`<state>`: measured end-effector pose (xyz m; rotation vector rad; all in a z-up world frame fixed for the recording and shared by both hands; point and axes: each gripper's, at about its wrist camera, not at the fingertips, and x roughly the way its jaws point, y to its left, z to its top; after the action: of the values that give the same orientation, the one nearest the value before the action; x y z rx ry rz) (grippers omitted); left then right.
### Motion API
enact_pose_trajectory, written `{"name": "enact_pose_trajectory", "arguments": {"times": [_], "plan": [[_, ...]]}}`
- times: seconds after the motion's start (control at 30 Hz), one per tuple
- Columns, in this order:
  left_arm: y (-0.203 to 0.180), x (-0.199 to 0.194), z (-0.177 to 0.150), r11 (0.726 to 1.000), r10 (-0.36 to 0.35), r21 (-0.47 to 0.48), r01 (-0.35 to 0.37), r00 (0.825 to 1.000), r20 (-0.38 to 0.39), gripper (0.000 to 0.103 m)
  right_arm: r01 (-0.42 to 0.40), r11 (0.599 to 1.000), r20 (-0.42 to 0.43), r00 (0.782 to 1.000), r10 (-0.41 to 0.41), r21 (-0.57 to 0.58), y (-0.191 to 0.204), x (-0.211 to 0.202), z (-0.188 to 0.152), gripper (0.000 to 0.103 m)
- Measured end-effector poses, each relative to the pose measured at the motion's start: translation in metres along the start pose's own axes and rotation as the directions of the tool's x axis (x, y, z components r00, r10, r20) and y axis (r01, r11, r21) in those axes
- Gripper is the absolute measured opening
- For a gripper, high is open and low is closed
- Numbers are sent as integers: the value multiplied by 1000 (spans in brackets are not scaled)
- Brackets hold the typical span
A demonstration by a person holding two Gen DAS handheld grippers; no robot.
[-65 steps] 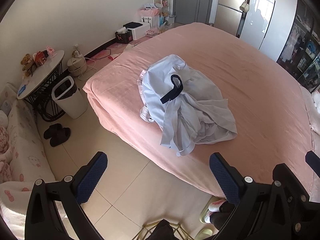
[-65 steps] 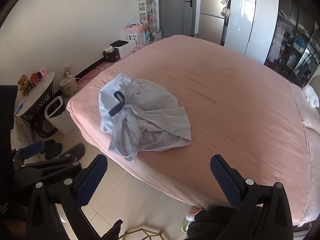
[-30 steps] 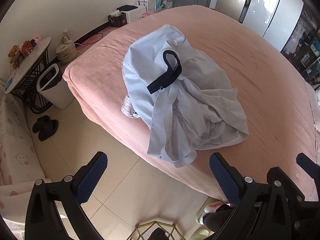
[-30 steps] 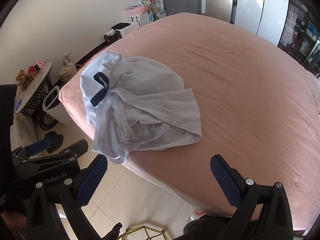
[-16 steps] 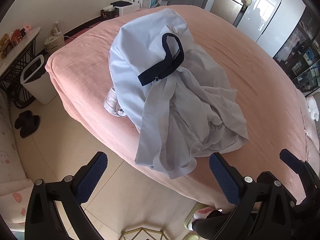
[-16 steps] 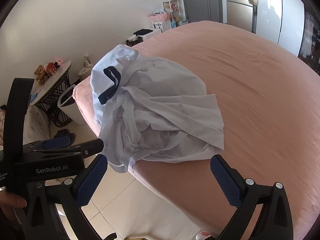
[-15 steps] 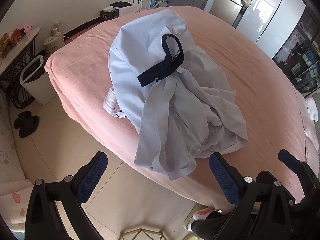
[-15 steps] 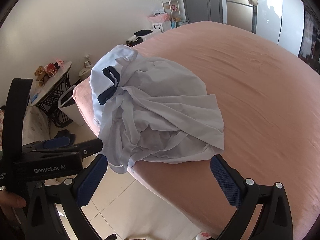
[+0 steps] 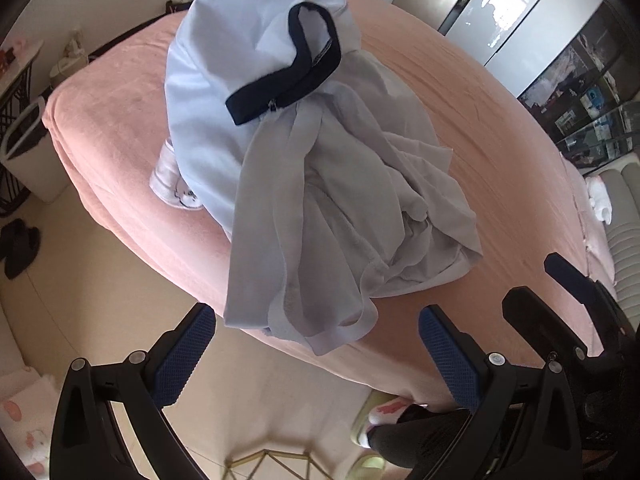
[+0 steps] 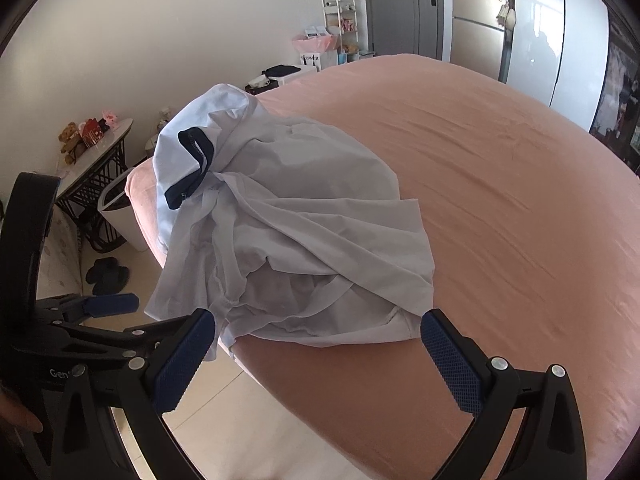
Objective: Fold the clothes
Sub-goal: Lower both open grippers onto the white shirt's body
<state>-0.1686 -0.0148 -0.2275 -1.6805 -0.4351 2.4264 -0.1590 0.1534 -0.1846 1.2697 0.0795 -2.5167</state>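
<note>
- The left gripper [image 9: 318,350] is held with its two blue-padded fingers [image 9: 182,356] spread wide apart, and nothing is gripped between them.
- The right gripper [image 10: 318,354] is likewise held wide open, its fingers [image 10: 452,364] empty.
- In the right wrist view, the left gripper [image 10: 112,305] is seen low at the left edge, just beside the right one, and a bare fingertip of the left hand [image 10: 22,420] is seen against its black body.
- In the left wrist view, the right gripper [image 9: 568,270] is seen at the right edge.
</note>
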Motion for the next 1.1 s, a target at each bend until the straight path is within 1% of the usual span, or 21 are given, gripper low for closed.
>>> {"name": "enact_pose_trajectory", "arguments": {"times": [0.1,0.13,0.2,0.23,0.27,0.3,0.33,0.43,0.53,0.63,0.7,0.8,0.9,0.97,1.03,1.1], "plan": [[11,6,0,997,-7,-80,7,1000,-4,103,-3,1000,-4,1000,3,0,0,5,1,103],[15,6,0,995,1,-102,0,1000,8,103,-6,1000,-7,1000,6,6,-1,7,1,103],[23,4,-1,989,36,-145,-25,997,74,103,-17,1000,-14,1000,17,19,-1,11,2,103],[27,3,-1,987,38,-159,-21,994,106,103,-21,999,-19,1000,21,29,-1,13,2,103],[30,4,-1,986,37,-168,-16,992,125,103,-21,999,-19,1000,21,39,-1,14,2,103],[32,6,-1,984,43,-178,-20,991,127,103,-19,999,-20,1000,20,47,-1,15,2,103],[35,8,-1,981,41,-191,-16,991,125,103,-20,998,-19,1000,21,53,-1,16,3,103],[41,12,-3,974,-2,-225,32,991,132,103,-25,997,-14,1000,26,67,0,19,4,103],[43,13,-5,969,-23,-239,60,988,153,103,-29,997,-10,1000,30,75,1,21,7,103],[41,13,-6,967,-50,-234,97,979,198,103,-26,997,-18,999,28,77,2,25,8,103],[40,15,-5,967,-63,-230,111,976,207,103,-26,997,-21,999,28,79,3,27,8,103],[36,20,-5,967,-55,-232,107,974,219,103,-33,996,-26,999,36,83,4,30,8,103],[32,24,-6,965,-17,-251,81,968,250,103,-35,996,-29,999,38,88,4,31,8,103],[29,32,-4,968,-13,-241,70,973,231,103,-37,995,-30,999,40,94,4,33,9,103],[23,38,-3,975,-16,-211,63,976,218,103,-38,994,-38,998,42,102,3,35,8,103],[19,41,-3,980,-1,-194,44,975,220,103,-32,994,-46,998,38,107,2,38,8,103]]}}
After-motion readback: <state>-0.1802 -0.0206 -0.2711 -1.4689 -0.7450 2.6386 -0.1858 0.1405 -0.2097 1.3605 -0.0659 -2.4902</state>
